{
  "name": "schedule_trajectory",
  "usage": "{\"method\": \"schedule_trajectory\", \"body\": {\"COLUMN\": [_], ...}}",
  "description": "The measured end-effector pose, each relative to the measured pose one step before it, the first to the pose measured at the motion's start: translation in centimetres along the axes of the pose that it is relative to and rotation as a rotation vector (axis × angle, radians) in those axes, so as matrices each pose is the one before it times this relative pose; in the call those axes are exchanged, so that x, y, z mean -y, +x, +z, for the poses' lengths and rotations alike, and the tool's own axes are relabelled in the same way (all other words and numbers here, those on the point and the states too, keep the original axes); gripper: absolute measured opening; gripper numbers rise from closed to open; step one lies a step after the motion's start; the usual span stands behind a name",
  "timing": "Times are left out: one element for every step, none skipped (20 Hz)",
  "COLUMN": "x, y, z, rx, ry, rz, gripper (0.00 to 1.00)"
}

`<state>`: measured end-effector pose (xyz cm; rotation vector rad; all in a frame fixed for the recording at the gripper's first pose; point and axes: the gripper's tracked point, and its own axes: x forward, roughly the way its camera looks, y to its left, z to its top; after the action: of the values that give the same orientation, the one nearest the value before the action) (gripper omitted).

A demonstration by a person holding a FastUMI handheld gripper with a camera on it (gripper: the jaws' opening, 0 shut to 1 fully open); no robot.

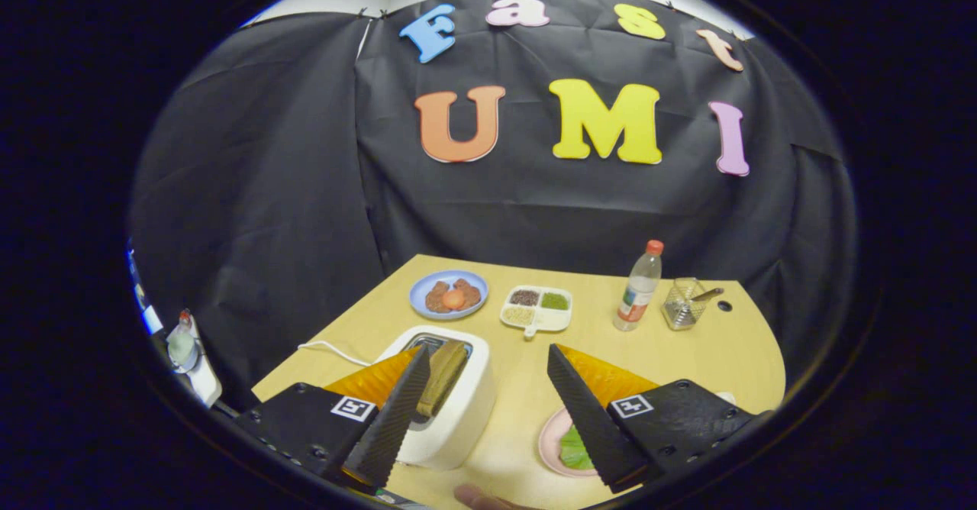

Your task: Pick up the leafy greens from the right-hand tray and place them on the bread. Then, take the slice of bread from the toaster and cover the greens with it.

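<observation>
Hand-held gripper (pixel 488 388) wide open, holding nothing, above the table (pixel 687 350). Leafy greens (pixel 574 449) on a pink plate (pixel 551 443), partly hidden behind the right finger. Bread slice (pixel 443 376) standing in the white toaster (pixel 458 411), not lifted yet. Covering step left to do.

Table (pixel 687 350) bears toaster (pixel 458 411), 2 plates (pixel 448 294), bottle (pixel 638 287).

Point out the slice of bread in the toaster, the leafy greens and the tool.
slice of bread (pixel 443 376): gripper view, on its upper face standing out of the toaster slot.
leafy greens (pixel 574 449): gripper view, on the leaf on the pink plate.
tool (pixel 488 365): gripper view, midway between its open fingertips.
</observation>
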<state>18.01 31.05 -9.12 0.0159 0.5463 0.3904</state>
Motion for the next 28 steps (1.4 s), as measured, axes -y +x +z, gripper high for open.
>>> {"method": "schedule_trajectory", "body": {"x": [-0.499,-0.252,-0.546,-1.097,-0.821,-0.41,-0.401,-0.269,-0.008,-0.222,-0.121,0.037,0.082,0.319,0.042,0.153,-0.373,-0.237,-0.133,-0.207,-0.044,-0.106,-0.276,-0.374,-0.137,-0.105,0.01,0.298], "y": [0.807,0.699,0.766,0.787,0.634,0.399,0.382,0.621,0.264,0.295,0.275,-0.047,0.37,0.28,0.417,0.025,-0.188,-0.162,-0.598,-0.738,-0.971,-0.738,-0.893,-0.941,-0.974,-0.901,-1.055,-0.94], "z": [-0.15,-0.33,-0.456,-0.592,-0.357,-0.358,-0.203,-0.184,-0.091,-0.259,-0.011,0.046,0.077,-0.219,-0.245,-0.129,0.101,0.36,0.581,0.734,1.022,0.789,0.98,0.646,0.826,0.78,0.999,0.906], "rx": [-0.01413,-0.01529,-0.0237,-0.02612,-0.02474,-0.01847,-0.01585,-0.01472,-0.01252,-0.0121,-0.0065,-0.00364,-0.00363,-0.01232,-0.01477,-0.01549,-0.00358,0.00529,0.02329,0.02675,0.03421,0.02826,0.0219,0.01269,0.01356,0.01542,0.01972,0.0182], "ry": [-0.0028,0.00273,0.00842,0.00845,0.00976,0.01489,0.00514,-0.00713,-0.00131,0.00713,0.00792,0.00405,0.00369,-0.00317,-0.00136,0.00306,-0.0005,-0.02024,-0.0163,-0.01648,-0.01858,-0.00993,-0.00177,-0.00011,0.00075,0.00608,0.00993,0.00075], "rz": [-0.00824,-0.01405,-0.00044,0.01996,0.02068,0.00372,0.00131,-0.0049,-0.0081,-0.00428,0.00031,-0.00757,-0.01799,-0.02065,-0.01068,-0.01765,0.01255,-0.00053,-0.00638,0.00005,-0.00465,-0.00387,0.00231,0.0072,0.00488,0.00937,0.00598,-0.0023], "gripper": [0.96,0.96,0.96,0.96,0.96,0.96,0.96,0.95,0.93,0.91,0.9,0.89,0.77,0.64,0.52,0.4,0.28,0.15,0.13,0.11,0.11,0.11,0.11,0.11,0.11,0.11,0.1,0.1]}}
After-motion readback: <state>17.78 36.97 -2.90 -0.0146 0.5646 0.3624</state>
